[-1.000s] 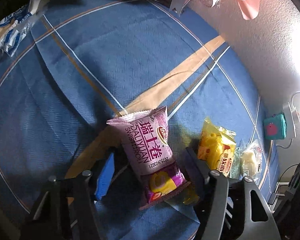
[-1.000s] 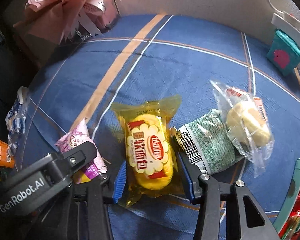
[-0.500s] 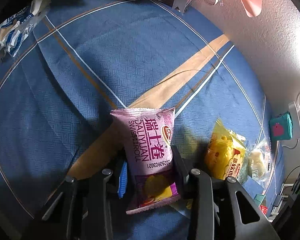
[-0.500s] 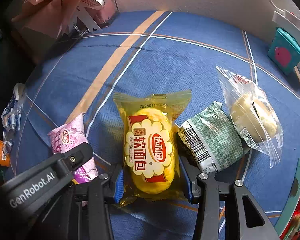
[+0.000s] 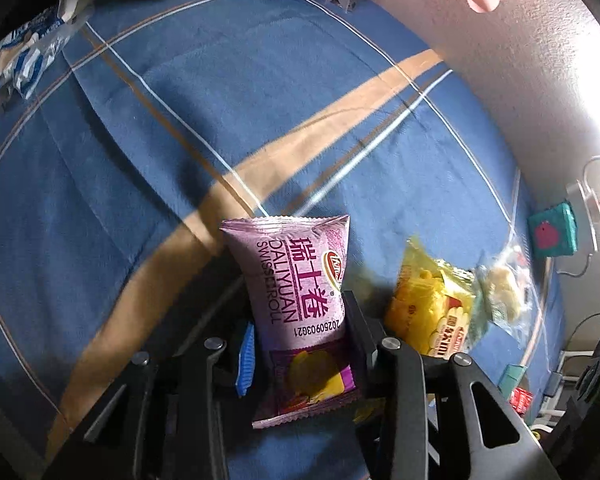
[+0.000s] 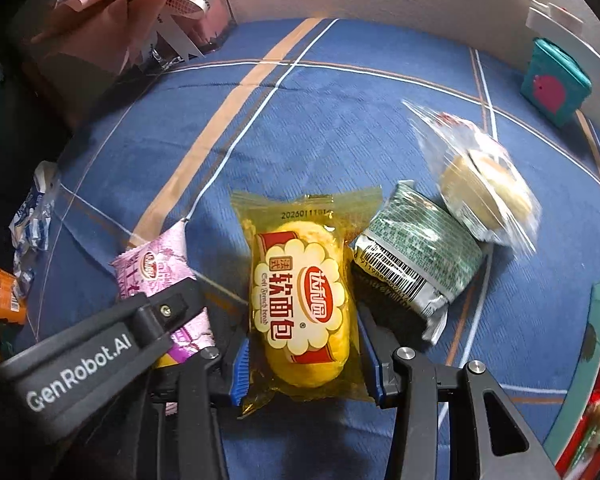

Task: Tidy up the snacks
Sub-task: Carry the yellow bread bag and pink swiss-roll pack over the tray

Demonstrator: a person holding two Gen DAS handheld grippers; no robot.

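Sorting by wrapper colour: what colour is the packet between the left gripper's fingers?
Light purple Swiss roll packet; left wrist view shows it best.

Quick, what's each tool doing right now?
Left tool: shut on the purple Swiss roll pack.
Right tool: shut on the yellow bread pack.

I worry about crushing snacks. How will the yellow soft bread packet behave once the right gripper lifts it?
The yellow bread packet looks puffy and soft, so the right gripper, its fingers at both sides, could probably squash it. It is likely light for its size. Its glossy, loose wrapper may slip or sag at the ends.
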